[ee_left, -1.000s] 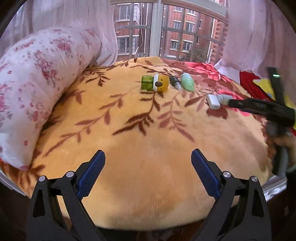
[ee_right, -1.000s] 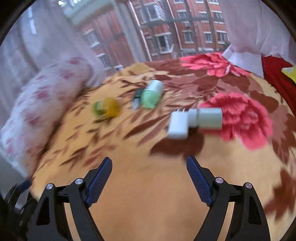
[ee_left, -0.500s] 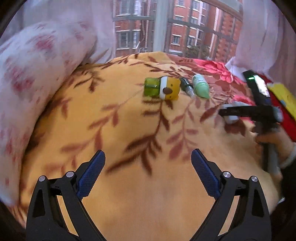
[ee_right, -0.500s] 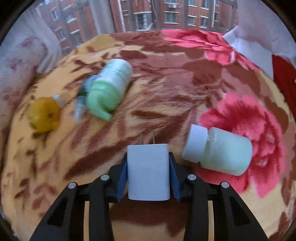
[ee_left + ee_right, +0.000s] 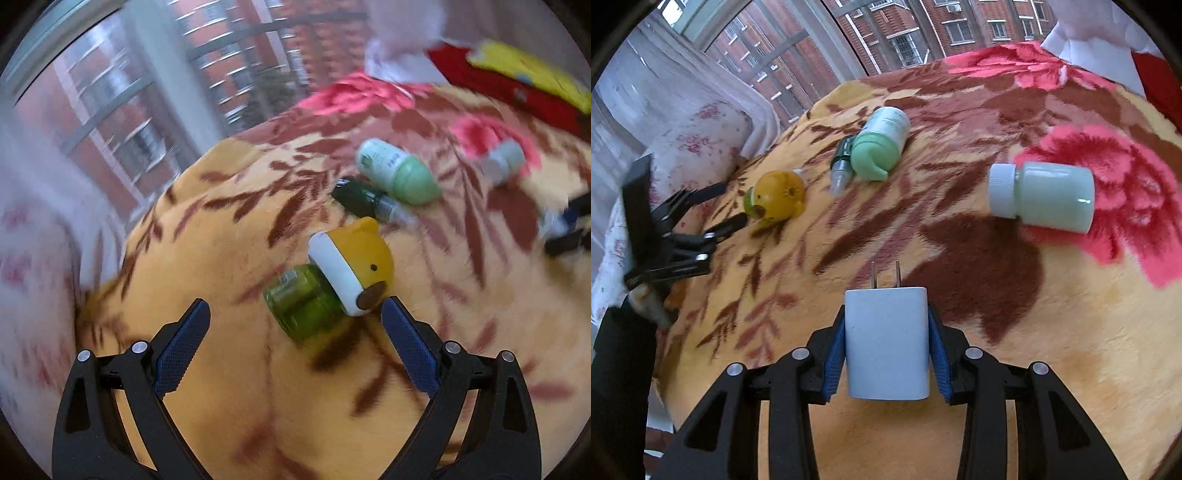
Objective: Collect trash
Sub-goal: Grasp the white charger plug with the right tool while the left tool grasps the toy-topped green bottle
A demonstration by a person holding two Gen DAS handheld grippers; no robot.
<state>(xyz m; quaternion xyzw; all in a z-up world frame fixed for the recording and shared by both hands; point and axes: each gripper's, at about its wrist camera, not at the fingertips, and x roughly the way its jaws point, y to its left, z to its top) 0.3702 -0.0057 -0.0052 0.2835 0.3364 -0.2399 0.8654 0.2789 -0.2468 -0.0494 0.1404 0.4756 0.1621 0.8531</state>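
My right gripper [image 5: 886, 350] is shut on a white plug adapter [image 5: 887, 343], prongs forward, held just above the blanket. My left gripper [image 5: 295, 332] is open, its fingers either side of a yellow-and-green bear-shaped toy [image 5: 332, 284] lying on the blanket; the toy also shows in the right wrist view [image 5: 775, 197]. A green-capped white bottle [image 5: 397, 171] [image 5: 881, 142] and a small dark vial [image 5: 369, 203] [image 5: 842, 166] lie beyond it. A pale green jar with a white lid [image 5: 1041, 195] [image 5: 504, 162] lies on a pink flower.
Everything lies on a yellow blanket with brown leaves and pink flowers [image 5: 997, 258]. A floral pillow [image 5: 698, 147] is at the left, a barred window behind. Red and yellow cloth [image 5: 517, 85] lies at the far right.
My left gripper has moved forward and tilted, coming up to the bear toy. My right gripper closed on the plug adapter and lifted it back from the pale jar.
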